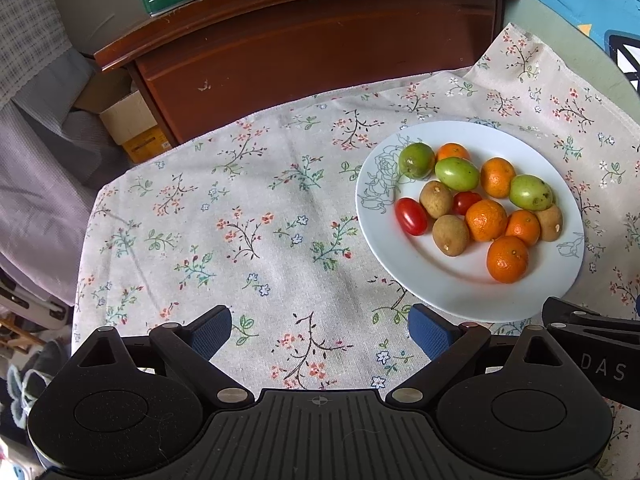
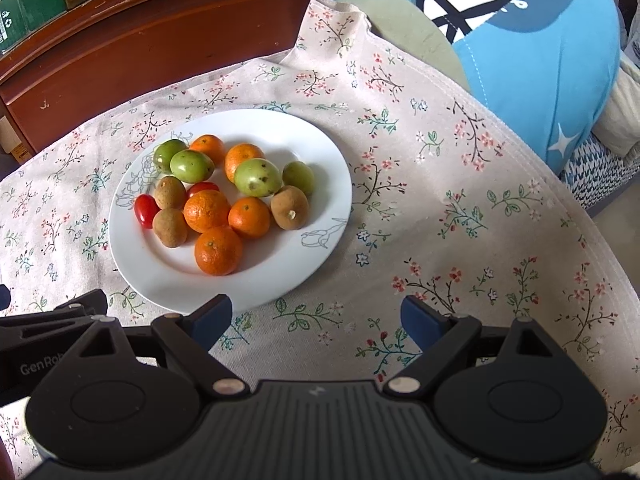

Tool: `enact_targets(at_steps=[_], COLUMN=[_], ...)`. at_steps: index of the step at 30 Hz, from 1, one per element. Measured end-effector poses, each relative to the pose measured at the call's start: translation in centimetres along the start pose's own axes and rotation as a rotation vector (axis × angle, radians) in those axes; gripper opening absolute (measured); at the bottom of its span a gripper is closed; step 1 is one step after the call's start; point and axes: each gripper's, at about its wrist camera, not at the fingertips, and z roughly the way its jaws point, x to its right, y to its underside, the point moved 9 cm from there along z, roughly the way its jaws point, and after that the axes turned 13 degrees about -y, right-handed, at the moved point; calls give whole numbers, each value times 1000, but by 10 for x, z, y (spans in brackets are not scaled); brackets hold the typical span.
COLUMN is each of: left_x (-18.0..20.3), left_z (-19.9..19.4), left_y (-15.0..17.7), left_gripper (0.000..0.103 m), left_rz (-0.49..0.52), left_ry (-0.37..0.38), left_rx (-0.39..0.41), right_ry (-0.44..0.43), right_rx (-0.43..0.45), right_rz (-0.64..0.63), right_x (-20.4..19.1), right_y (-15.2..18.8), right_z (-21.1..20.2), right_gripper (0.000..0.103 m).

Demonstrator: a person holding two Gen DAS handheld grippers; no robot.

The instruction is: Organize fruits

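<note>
Mixed fruits (image 2: 224, 196) fill the plate (image 2: 320, 248) (start or finish?); left gripper (image 1: 320, 334) and right gripper (image 2: 316, 320) hover spread, empty, at six o'clock.

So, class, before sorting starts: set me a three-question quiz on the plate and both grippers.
1. True or false: the left gripper holds a fruit.
2. How many red tomatoes lie on the plate?
3. The lone orange nearest the right gripper touches: A) another orange, B) the tablecloth, C) a tomato.

Key: 1 false, open and empty. 2 two, one at the edge of the pile, one half hidden. 3 A.
</note>
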Motion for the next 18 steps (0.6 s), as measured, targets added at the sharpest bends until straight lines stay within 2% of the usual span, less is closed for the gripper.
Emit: enact_targets(at_steps=[18], left_x=[0], left_z=[-8], left_y=[3], left_gripper=[96], left_rz=[15], left_ry=[-5], left_rx=[4], right_ry=[41], right_rx=[6], right_rz=[56], right_x=[5], right_y=[7], right_z=[-11], right_gripper=[91])
